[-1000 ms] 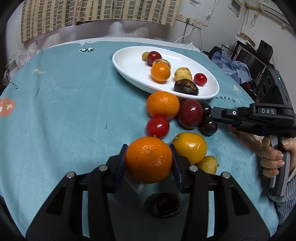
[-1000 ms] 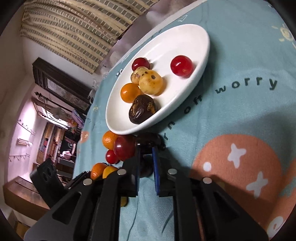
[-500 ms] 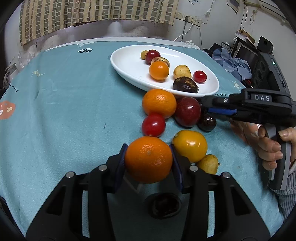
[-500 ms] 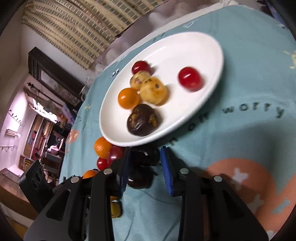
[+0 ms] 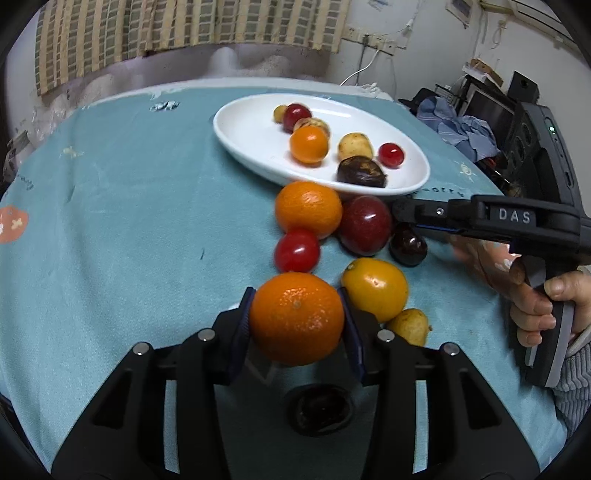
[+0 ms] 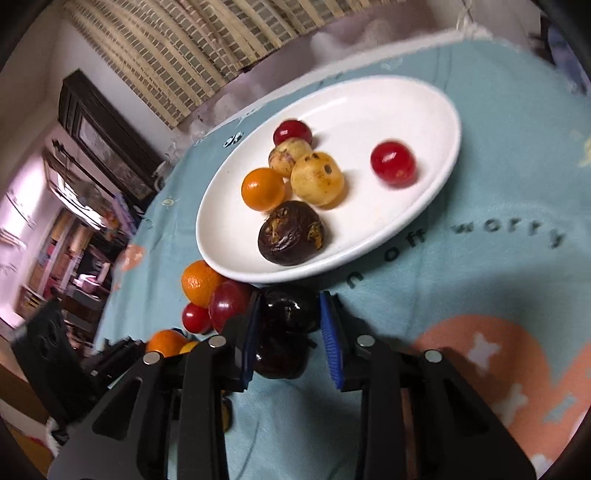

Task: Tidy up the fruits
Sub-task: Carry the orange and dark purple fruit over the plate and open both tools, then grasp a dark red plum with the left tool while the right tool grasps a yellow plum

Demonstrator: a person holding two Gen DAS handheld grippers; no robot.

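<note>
Two grippers: the left gripper (image 5: 297, 319) squeezes a big round orange (image 5: 297, 317); the right gripper (image 6: 290, 325) sits apart around a dark shiny fruit (image 6: 290, 310).

- a teal tablecloth (image 5: 129, 221) covers the table, printed with an orange patch with white crosses (image 6: 517, 369) and the dark words "off worry" (image 6: 476, 236).
- a striped woven blind (image 5: 184, 29) hangs along the back wall.
- a white wall socket strip (image 5: 373, 38) sits on the wall, with a white cable (image 5: 364, 68) dropping toward the table's far edge.
- a crumpled blue cloth (image 5: 458, 125) lies beyond the table's far right side.
- dark electronics and boxes (image 5: 491, 96) stand behind that cloth.
- a dark wooden cabinet (image 6: 107, 129) stands against the wall, seen from the right wrist view.
</note>
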